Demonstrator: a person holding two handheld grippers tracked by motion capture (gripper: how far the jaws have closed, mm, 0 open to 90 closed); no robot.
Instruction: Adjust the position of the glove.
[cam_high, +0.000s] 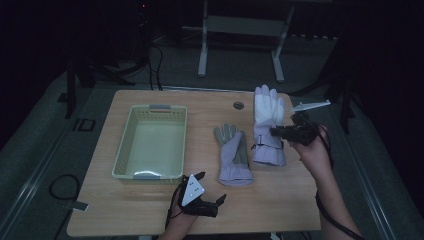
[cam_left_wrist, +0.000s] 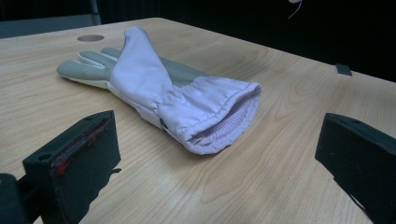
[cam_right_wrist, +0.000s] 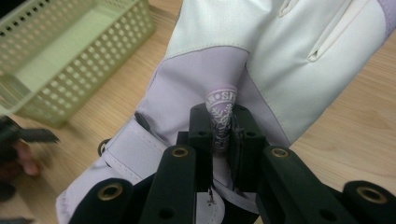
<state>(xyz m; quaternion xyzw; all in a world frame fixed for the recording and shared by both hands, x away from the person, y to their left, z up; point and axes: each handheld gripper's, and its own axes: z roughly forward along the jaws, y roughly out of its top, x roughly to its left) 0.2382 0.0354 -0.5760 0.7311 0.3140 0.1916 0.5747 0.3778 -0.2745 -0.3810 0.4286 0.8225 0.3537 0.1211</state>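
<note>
Two lilac winter gloves sit on the right half of the wooden bench (cam_high: 150, 210). The lifted glove (cam_high: 267, 125) is pale lilac with white panels across the back and fingers, a wrist strap and a small printed tab; the right tool (cam_high: 282, 131) is clamped on that tab, its black jaws pressed together over the fabric in the right gripper view (cam_right_wrist: 223, 140). This glove's long axis runs away from the person, fingers toward the far edge and raised, cuff resting on the bench. The flat glove (cam_high: 233, 155) lies just to its left, grey palm up with a lilac thumb and a gathered elastic cuff; its fingers point to the far edge and its open cuff faces the left tool (cam_high: 210, 187), which hovers near the bench's near edge with its jaws spread wide apart and nothing between them. A pale green perforated basket (cam_high: 125, 150) stands left of the gloves. The room beyond the bench is dark, and the lettering on the tab is too small to read.
</note>
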